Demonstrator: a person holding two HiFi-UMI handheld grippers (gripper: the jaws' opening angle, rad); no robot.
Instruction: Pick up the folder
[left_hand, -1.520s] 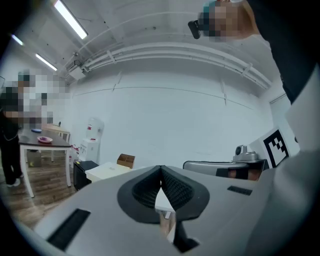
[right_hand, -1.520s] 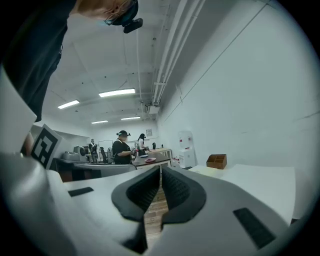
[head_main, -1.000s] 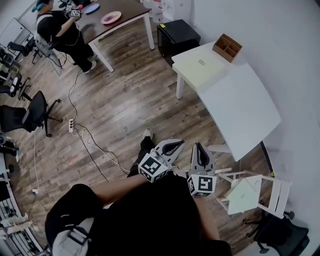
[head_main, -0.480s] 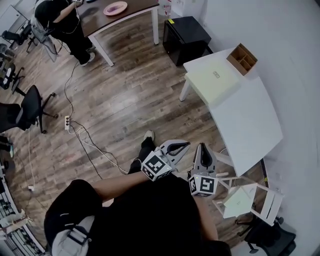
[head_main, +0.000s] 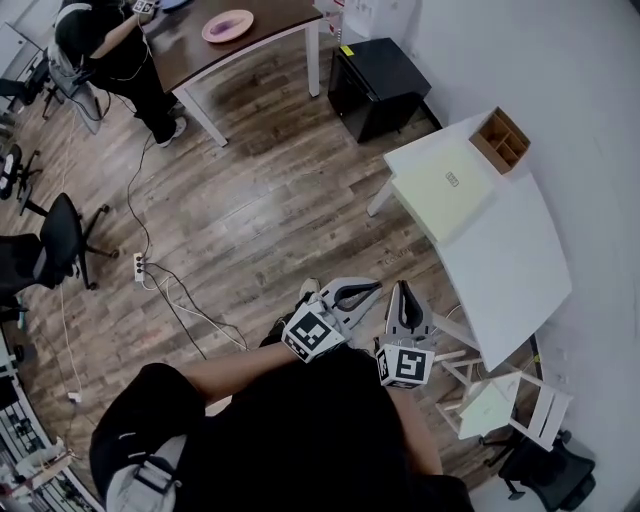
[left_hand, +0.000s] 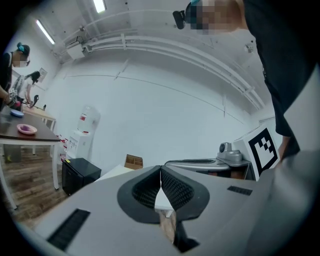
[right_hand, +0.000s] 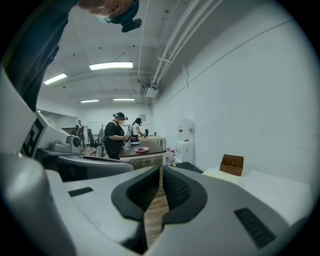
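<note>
The pale yellow folder (head_main: 441, 188) lies flat on the near end of the white table (head_main: 520, 260), beside a wooden organizer box (head_main: 503, 139). Both grippers are held side by side in front of the person's body, well short of the table and pointing toward it. My left gripper (head_main: 373, 289) is shut with nothing between its jaws (left_hand: 160, 172). The right gripper (head_main: 403, 289) is likewise shut and empty (right_hand: 161, 170). From the right gripper view the folder (right_hand: 218, 173) and the box (right_hand: 231, 164) show ahead to the right.
A black cabinet (head_main: 378, 85) stands on the wood floor beyond the table. A brown table (head_main: 250, 45) with a pink plate (head_main: 227, 25) and a person (head_main: 110, 50) are at far left. Cables (head_main: 170, 290) cross the floor. A white chair (head_main: 515, 400) stands at my right.
The whole head view has shifted: the white table and folder now sit lower and further right. Both grippers stay shut, side by side, in the same spot before the body.
</note>
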